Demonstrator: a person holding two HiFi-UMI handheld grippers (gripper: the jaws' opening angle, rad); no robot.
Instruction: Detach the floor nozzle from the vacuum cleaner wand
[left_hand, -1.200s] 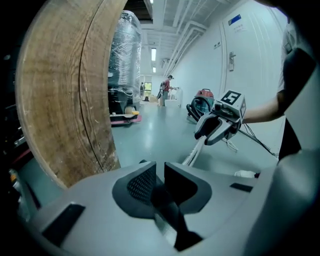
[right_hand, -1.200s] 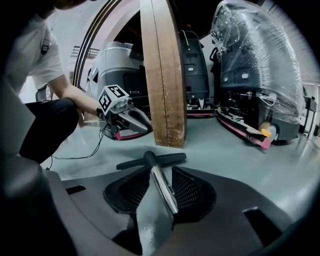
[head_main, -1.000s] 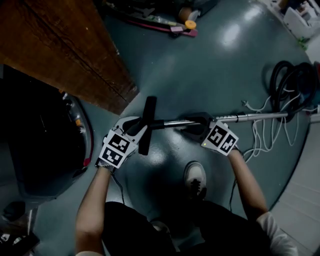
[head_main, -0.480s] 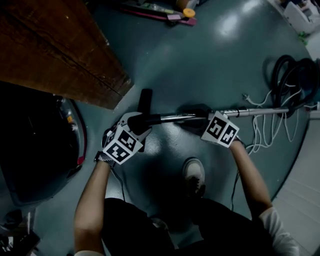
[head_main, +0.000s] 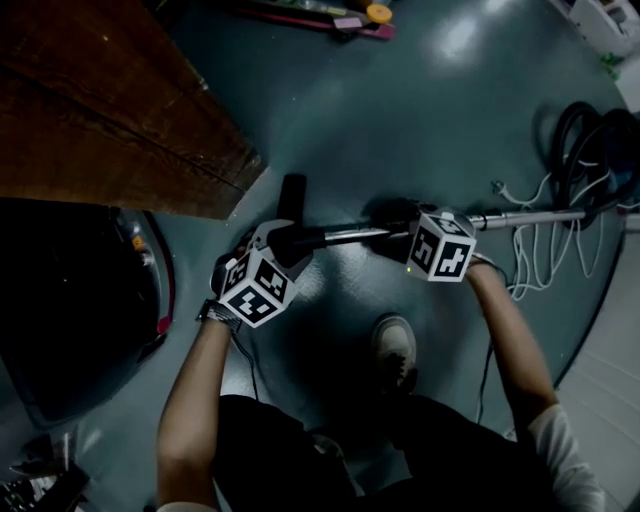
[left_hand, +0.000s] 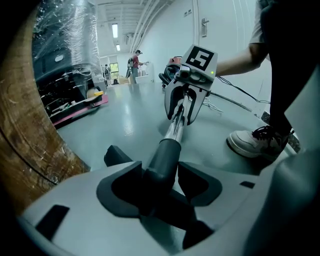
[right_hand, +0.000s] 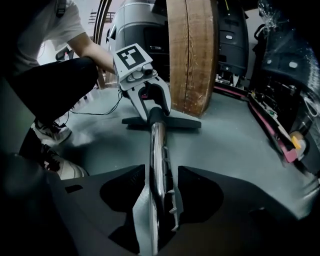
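Head view: the floor nozzle (head_main: 291, 196) lies on the grey floor near centre frame. It is still joined to the wand (head_main: 525, 216), which runs off toward 3 o'clock. The left gripper (head_main: 283, 246) straddles the nozzle's neck, and the right gripper (head_main: 402, 238) straddles the tube a little further toward 3 o'clock. Both forearms reach in from 6 o'clock with the wrists pitched steeply down. I judge the parting not yet done: this is the step of taking hold on either side of the joint.

Left gripper view: the jaws stand wide and have just been opening. The dark neck (left_hand: 163, 157) sits between them with a gap on its 3 o'clock side, so nothing is clamped.

Right gripper view: these jaws are also wide and have just been opening. The shiny tube and a ridged grey piece (right_hand: 172, 210) lie between the pads, apparently unpinched. The next move calls for both grippers to close firmly, then pull straight apart along the tube, probably with a catch pressed.
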